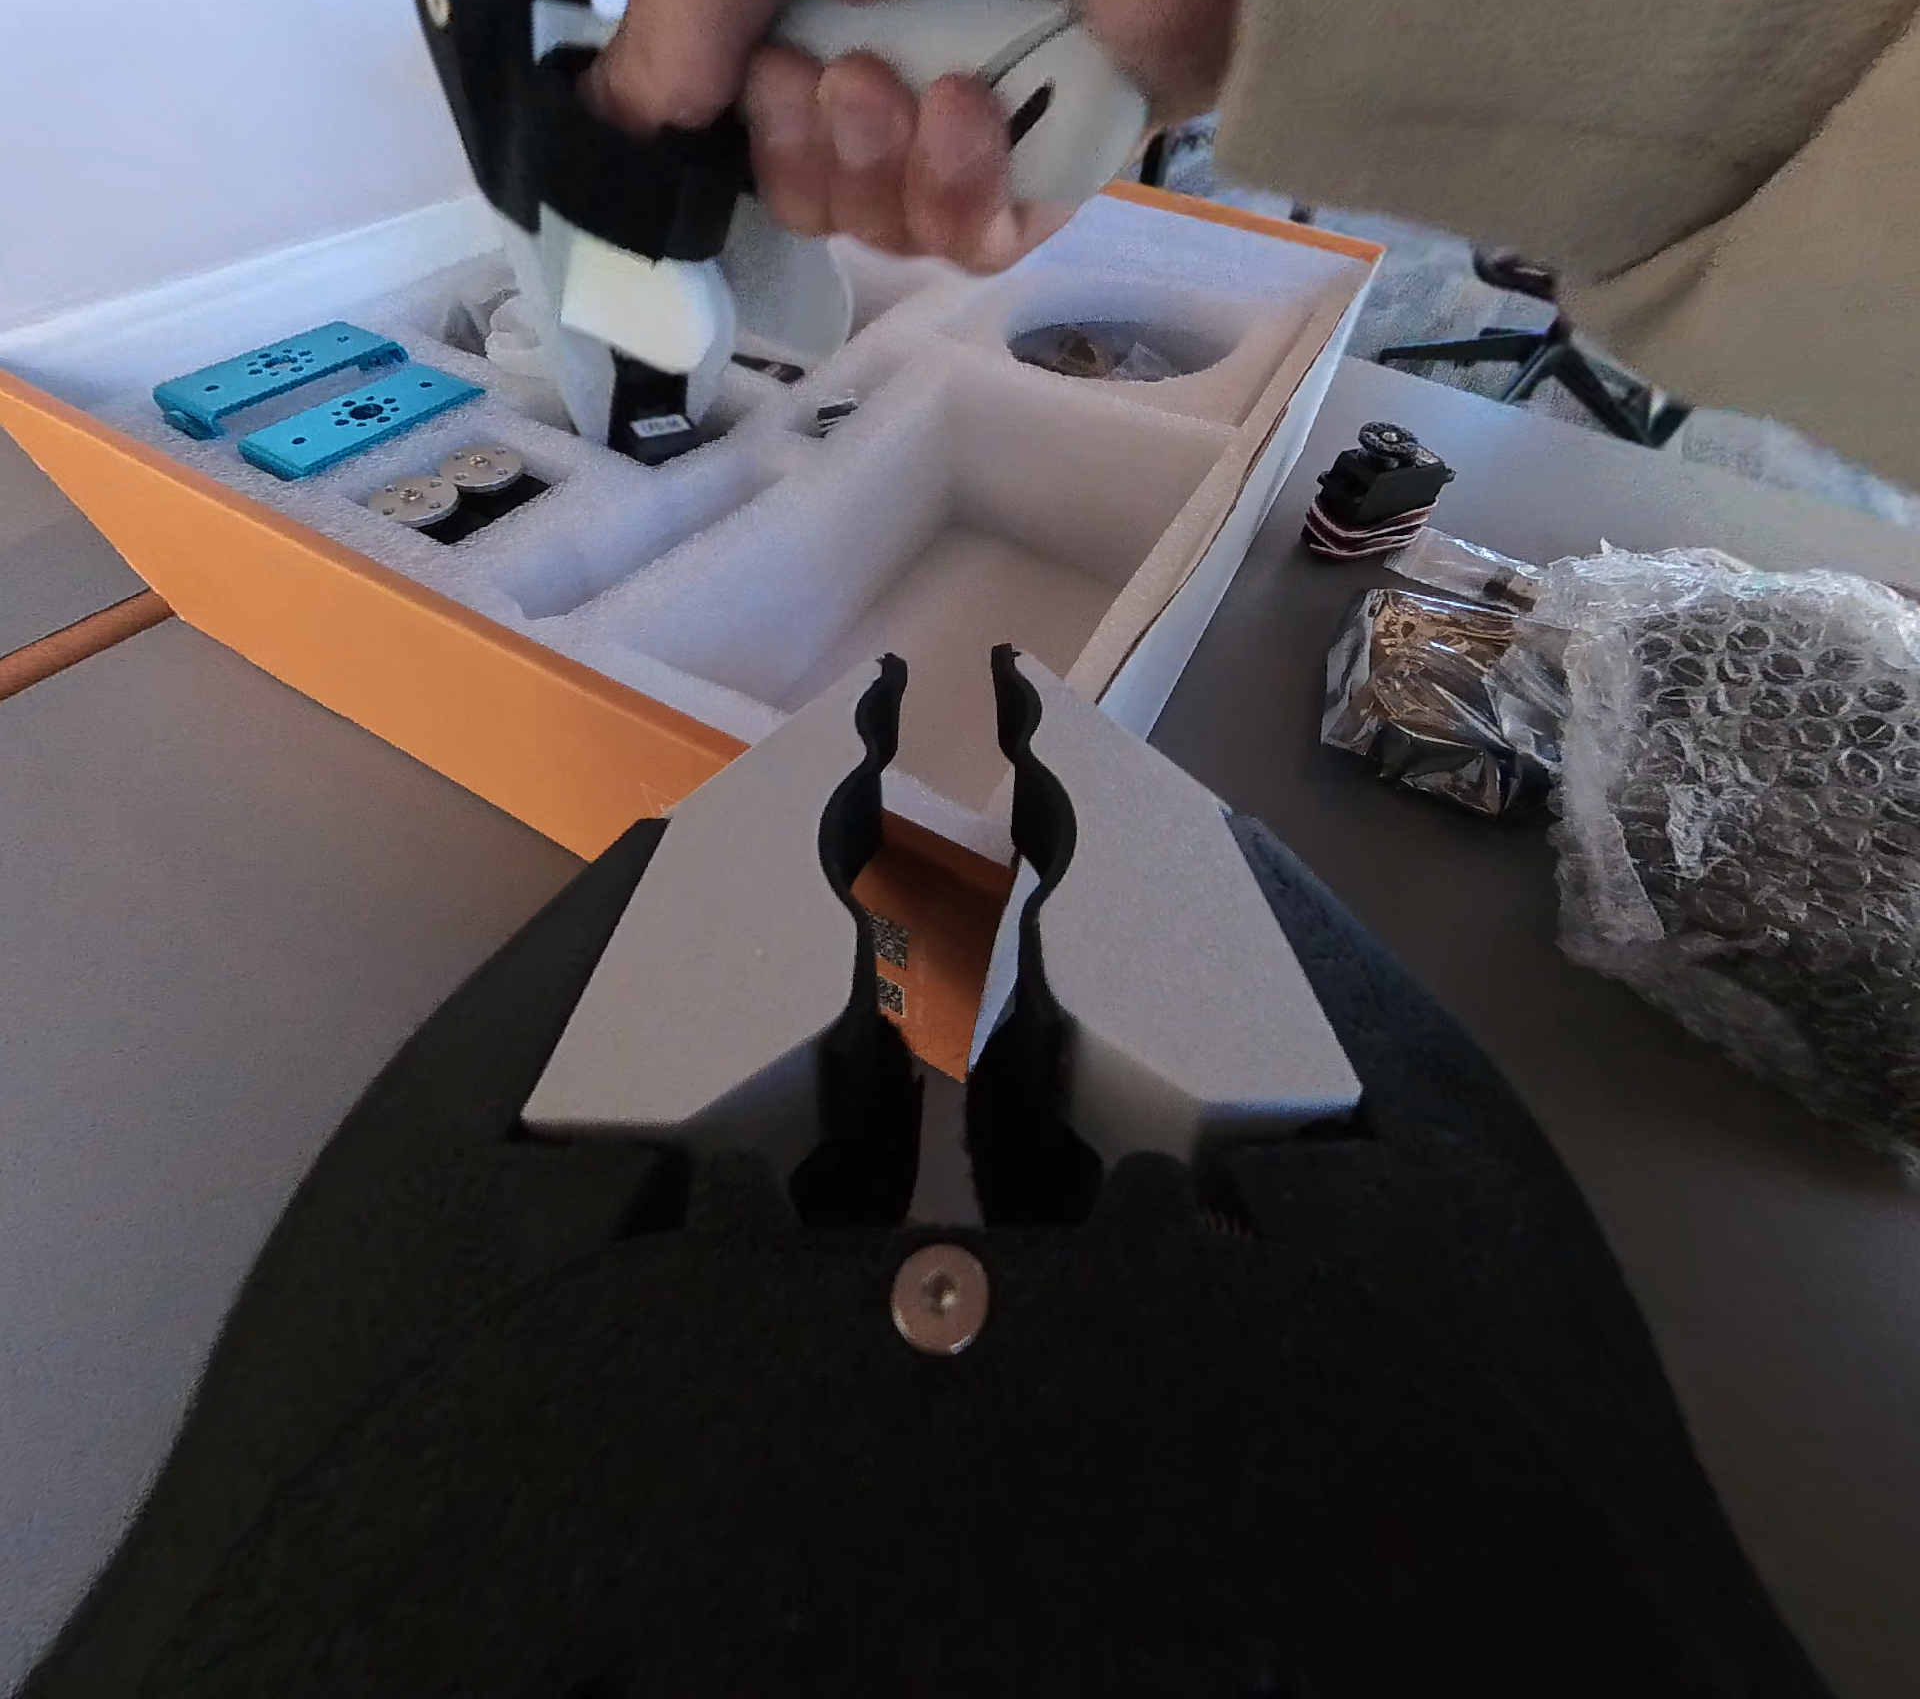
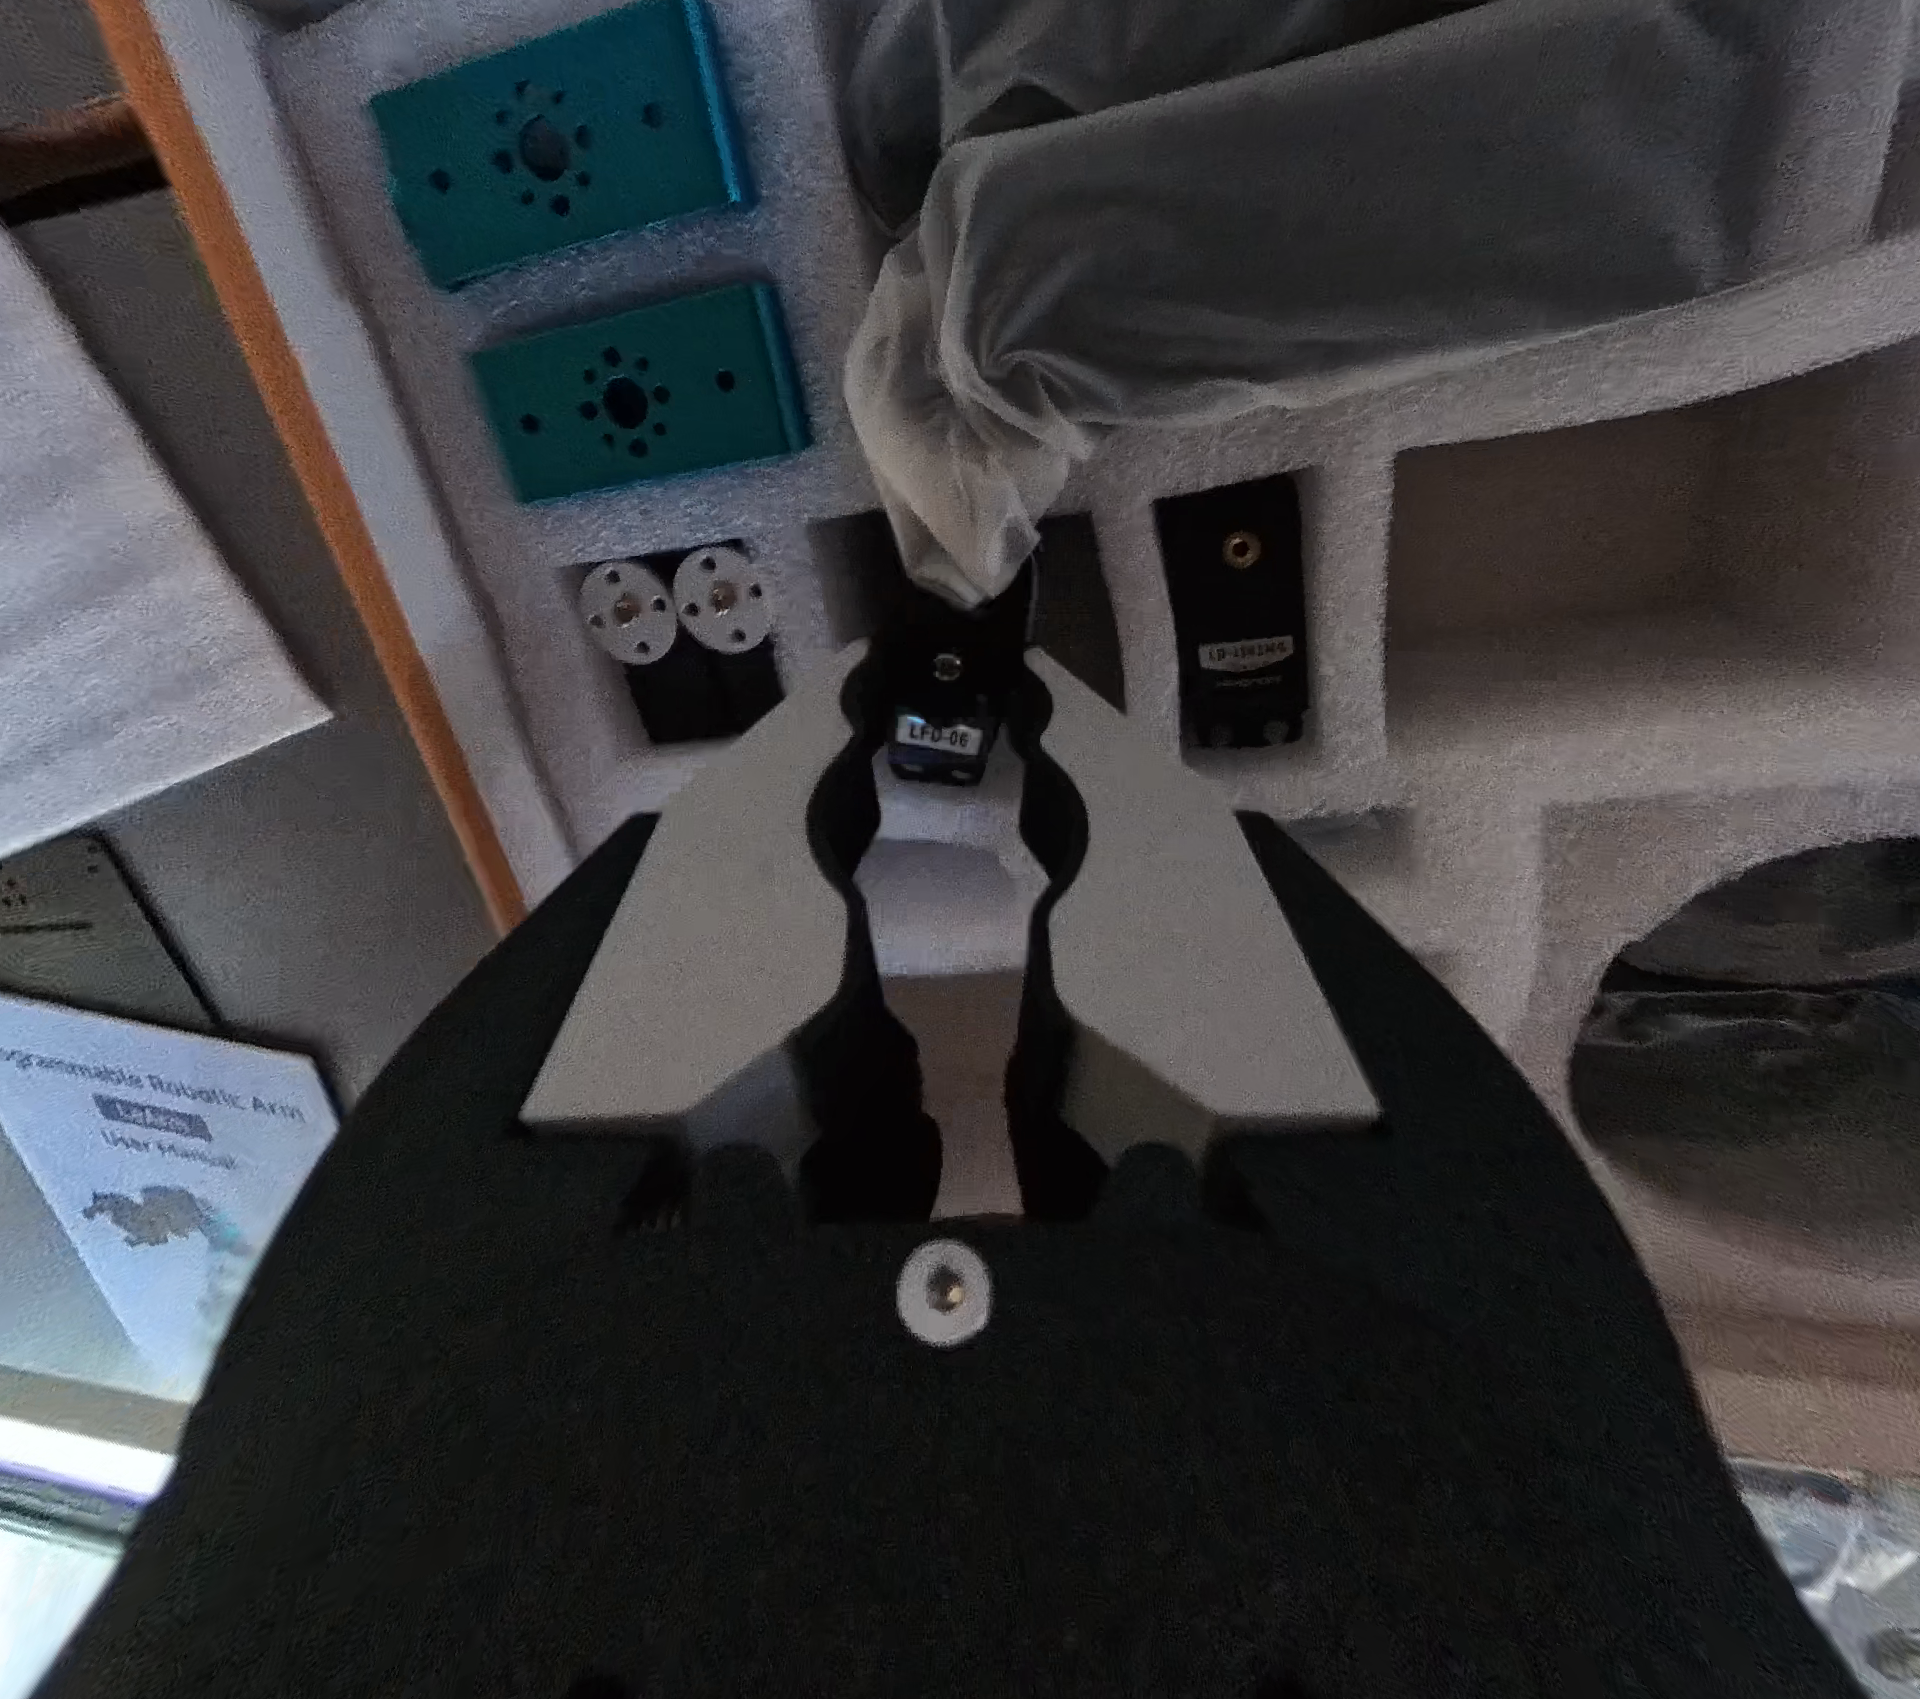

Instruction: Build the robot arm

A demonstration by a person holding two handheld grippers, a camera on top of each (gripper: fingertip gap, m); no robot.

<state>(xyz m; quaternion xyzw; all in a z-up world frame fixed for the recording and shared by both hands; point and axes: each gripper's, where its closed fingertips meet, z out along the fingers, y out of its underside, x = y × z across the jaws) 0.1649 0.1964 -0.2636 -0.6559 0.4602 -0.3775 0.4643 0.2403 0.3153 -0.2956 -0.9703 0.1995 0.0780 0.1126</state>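
Note:
An orange box (image 1: pixel 416 662) with a white foam insert (image 1: pixel 862 444) lies on the grey table. My right gripper (image 2: pixel 940 673) reaches down into a foam slot, and its jaws press both sides of a small black servo (image 2: pixel 940 714) with a white label. It also shows in the left wrist view (image 1: pixel 644 402), held by a hand. My left gripper (image 1: pixel 945 662) hovers over the box's near corner, jaws slightly apart and empty.
In the foam lie two blue brackets (image 2: pixel 561 143), twin servos with metal discs (image 2: pixel 675 600), another black servo (image 2: pixel 1236 621) and a white wrapped bundle (image 2: pixel 966 423). On the table lie a loose servo (image 1: pixel 1371 496), a parts bag (image 1: pixel 1434 704), a bubble-wrap bundle (image 1: pixel 1745 797) and a booklet (image 2: pixel 135 1171). The grippers' ends are close to 15 cm from one another. The white wrapped bundle (image 2: pixel 966 423) is about 4 cm from my right fingertips and 20 cm from my left.

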